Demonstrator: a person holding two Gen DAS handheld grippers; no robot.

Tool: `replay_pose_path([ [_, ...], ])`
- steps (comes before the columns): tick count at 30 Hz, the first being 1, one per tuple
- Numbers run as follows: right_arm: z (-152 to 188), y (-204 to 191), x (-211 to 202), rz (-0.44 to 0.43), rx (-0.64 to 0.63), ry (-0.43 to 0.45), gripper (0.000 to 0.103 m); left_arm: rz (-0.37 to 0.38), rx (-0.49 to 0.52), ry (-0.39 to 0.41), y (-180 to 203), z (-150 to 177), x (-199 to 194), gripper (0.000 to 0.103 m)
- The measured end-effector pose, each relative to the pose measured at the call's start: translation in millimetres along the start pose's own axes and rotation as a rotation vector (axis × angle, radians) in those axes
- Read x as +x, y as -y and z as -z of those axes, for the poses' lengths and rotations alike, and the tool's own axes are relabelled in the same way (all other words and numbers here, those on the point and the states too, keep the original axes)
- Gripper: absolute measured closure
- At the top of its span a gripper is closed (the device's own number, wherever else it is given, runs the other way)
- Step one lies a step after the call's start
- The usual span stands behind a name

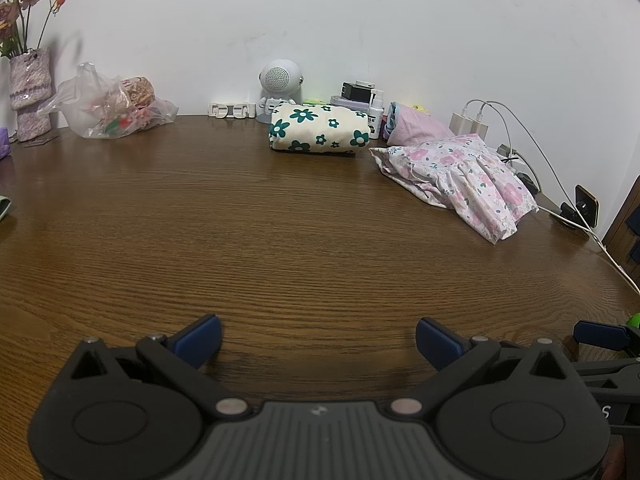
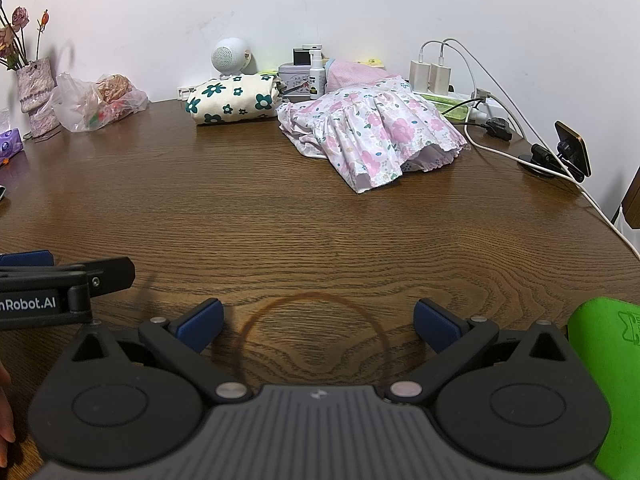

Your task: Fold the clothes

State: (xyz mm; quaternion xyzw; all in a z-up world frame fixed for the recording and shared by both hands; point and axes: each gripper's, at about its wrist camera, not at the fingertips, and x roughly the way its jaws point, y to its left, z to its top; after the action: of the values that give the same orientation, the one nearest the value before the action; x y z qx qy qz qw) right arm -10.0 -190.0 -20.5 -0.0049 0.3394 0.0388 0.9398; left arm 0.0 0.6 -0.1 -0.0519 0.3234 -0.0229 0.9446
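Across the whole scene runs a dark brown wood-grain table [image 1: 280, 220], its far edge meeting a plain white wall [image 1: 320, 20]. Along that wall, from the left, stand a knitted lilac vase of dried flowers [image 1: 30, 92], a crumpled clear plastic bag of snacks [image 1: 112, 108], a small white round-headed robot speaker [image 1: 280, 84], a white spray bottle [image 2: 317, 76] and two white chargers with cables [image 2: 430, 74] that trail toward the right edge, where a phone on a black stand [image 2: 572, 152] sits.

A cream garment with dark green flowers [image 1: 320, 130], already folded into a neat block, lies near the wall. Just to its right, a white dress with pink flowers and gathered ruffles [image 2: 376, 132] lies rumpled and unfolded, partly resting on a pink dotted cloth [image 2: 352, 72].

Low over the bare near part of the table, the left gripper [image 1: 319, 338] and the right gripper [image 2: 319, 322] are side by side, each with its blue-padded fingers spread wide and holding nothing, well apart from both garments. A faint ring stain [image 2: 316, 328] marks the wood between the right gripper's fingers, and a bright green object [image 2: 612, 380] sits at its right.
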Motion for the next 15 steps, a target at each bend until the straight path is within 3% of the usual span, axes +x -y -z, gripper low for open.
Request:
replay_pose_path([
  [15, -0.2, 0.0, -0.1, -0.002, -0.002, 0.001, 0.000, -0.005, 0.002, 0.000, 1.9, 0.3, 0.2, 0.000],
])
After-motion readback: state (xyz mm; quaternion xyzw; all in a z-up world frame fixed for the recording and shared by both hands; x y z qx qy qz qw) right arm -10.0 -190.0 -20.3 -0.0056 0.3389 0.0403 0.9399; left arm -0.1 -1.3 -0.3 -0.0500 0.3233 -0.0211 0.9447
